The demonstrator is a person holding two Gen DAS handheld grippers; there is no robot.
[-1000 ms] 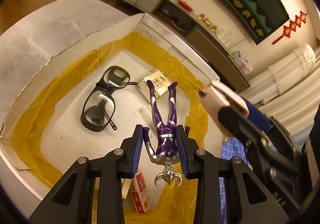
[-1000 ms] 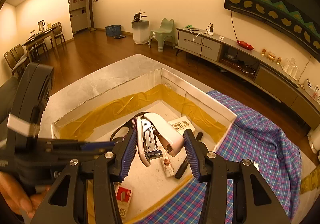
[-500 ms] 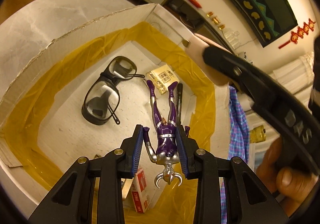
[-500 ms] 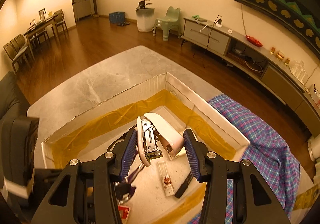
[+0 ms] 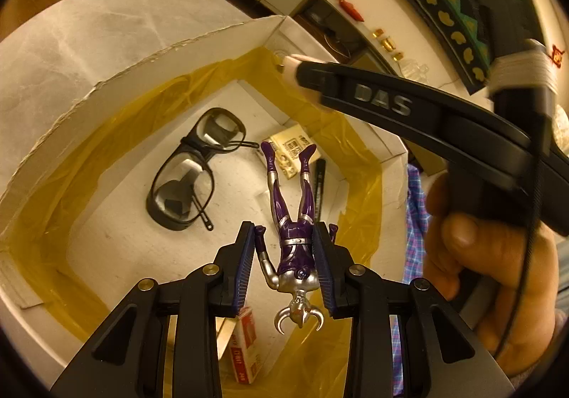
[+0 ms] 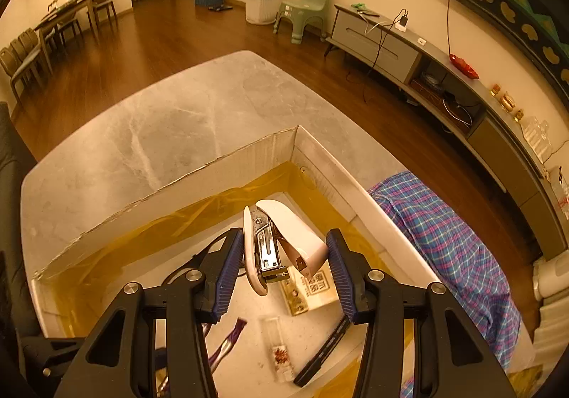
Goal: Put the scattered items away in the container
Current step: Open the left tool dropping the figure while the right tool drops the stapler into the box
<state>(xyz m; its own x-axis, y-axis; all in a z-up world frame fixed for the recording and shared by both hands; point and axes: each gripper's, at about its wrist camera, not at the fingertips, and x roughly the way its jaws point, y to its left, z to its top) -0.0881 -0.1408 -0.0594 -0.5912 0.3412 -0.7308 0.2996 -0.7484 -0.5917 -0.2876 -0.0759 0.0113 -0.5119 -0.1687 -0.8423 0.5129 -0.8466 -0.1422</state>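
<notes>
Box (image 5: 106, 85) near edge cut off, left claw (image 5: 286, 266) gripping purple figure (image 5: 293, 220), right claw (image 6: 284, 266) clamping stapler (image 6: 281, 241).

At the left frame's centre, the glossy plastic figurine (image 5: 293, 234) is gleaming purple and silver. Matt white cardboard box (image 5: 117, 78) walls are carrying shiny, crinkled yellow film. The marbled tabletop (image 6: 160, 127) is looking smooth; right of it, checked cloth (image 6: 451, 238) is lying soft.
</notes>
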